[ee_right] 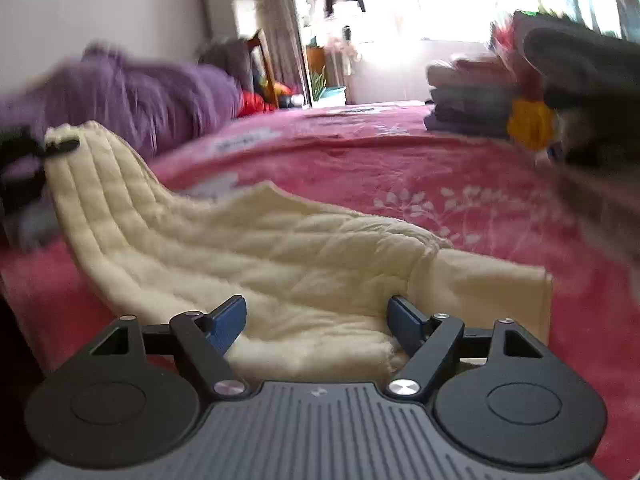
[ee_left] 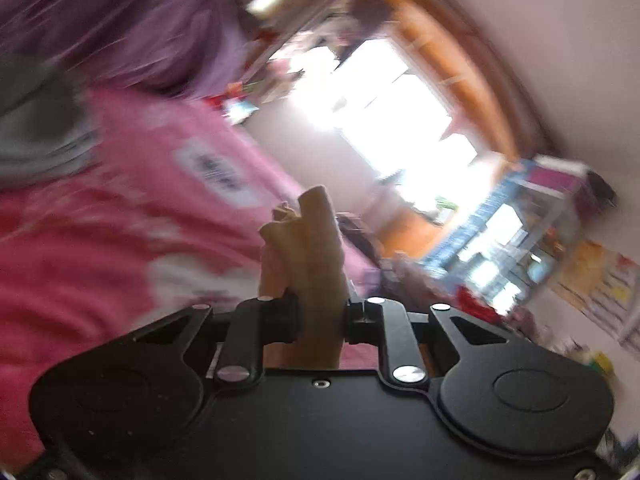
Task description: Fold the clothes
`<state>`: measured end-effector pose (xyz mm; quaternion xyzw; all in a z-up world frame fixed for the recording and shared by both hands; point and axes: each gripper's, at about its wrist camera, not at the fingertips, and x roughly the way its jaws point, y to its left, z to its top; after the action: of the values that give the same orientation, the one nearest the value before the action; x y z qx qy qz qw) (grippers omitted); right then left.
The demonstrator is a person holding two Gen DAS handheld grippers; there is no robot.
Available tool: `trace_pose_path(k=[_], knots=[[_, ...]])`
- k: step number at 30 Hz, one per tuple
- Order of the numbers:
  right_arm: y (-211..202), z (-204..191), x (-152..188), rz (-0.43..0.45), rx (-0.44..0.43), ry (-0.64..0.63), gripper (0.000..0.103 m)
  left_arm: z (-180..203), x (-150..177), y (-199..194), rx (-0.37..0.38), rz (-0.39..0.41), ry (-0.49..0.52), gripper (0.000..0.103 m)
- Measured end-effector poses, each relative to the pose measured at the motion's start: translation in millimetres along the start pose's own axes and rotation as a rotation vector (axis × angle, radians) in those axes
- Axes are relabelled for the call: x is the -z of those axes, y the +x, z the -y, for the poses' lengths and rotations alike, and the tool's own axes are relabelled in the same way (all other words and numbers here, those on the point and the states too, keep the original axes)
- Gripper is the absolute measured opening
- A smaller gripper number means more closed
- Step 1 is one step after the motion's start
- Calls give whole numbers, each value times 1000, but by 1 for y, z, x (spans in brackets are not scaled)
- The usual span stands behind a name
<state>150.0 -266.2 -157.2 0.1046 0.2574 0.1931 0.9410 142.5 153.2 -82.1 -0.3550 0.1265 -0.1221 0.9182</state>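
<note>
A cream quilted garment (ee_right: 280,256) lies spread on the pink bedspread (ee_right: 460,184). Its far left corner is lifted off the bed, pinched by my left gripper (ee_right: 60,146), which shows at the left edge of the right wrist view. In the left wrist view my left gripper (ee_left: 320,316) is shut on a bunched fold of the cream garment (ee_left: 308,248), which sticks up between the fingers. My right gripper (ee_right: 316,320) stands open just above the garment's near edge, its blue pads (ee_right: 228,324) wide apart with cloth lying between them.
A purple blanket (ee_right: 152,100) is heaped at the far left of the bed. A stack of folded clothes (ee_right: 468,96) sits at the far right, with a dark garment (ee_right: 580,64) and a yellow item (ee_right: 528,124) beside it. A bright window (ee_left: 392,120) lies beyond.
</note>
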Motion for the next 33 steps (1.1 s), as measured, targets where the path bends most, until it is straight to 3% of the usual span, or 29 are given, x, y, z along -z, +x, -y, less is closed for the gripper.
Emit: trace_pose_path(k=[5, 9, 13, 17, 23, 33], knots=[[-19, 43, -1, 76, -165, 346, 75, 79, 29, 15, 55, -12, 320, 16], [-37, 74, 3, 156, -238, 548, 75, 129, 74, 39, 97, -60, 541, 16], [-49, 104, 11, 209, -257, 702, 76, 165, 126, 66, 148, -130, 774, 16], [-57, 124, 21, 228, -229, 773, 76, 190, 183, 83, 184, -161, 1067, 16], [-61, 144, 31, 236, -212, 813, 76, 204, 238, 95, 208, -218, 1305, 16], [-62, 159, 32, 262, -217, 843, 75, 208, 275, 99, 221, -281, 1469, 16]])
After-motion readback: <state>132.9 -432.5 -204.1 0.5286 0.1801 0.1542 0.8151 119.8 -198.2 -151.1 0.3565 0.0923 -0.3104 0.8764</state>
